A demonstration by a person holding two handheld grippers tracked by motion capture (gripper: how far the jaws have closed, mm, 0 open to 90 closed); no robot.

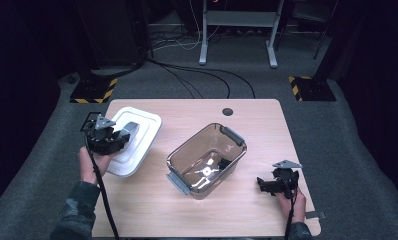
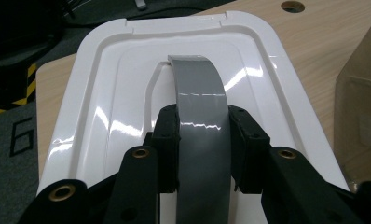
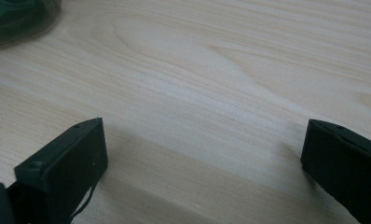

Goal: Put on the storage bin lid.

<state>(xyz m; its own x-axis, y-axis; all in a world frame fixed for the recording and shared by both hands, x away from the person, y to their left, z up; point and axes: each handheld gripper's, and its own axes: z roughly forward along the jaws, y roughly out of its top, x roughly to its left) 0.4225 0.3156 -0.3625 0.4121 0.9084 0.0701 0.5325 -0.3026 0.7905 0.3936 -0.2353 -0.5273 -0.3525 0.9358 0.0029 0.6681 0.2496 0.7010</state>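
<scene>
Dim room, grey carpet (image 1: 307, 125), black cables (image 1: 202, 75), metal stand legs (image 1: 237, 35)
</scene>
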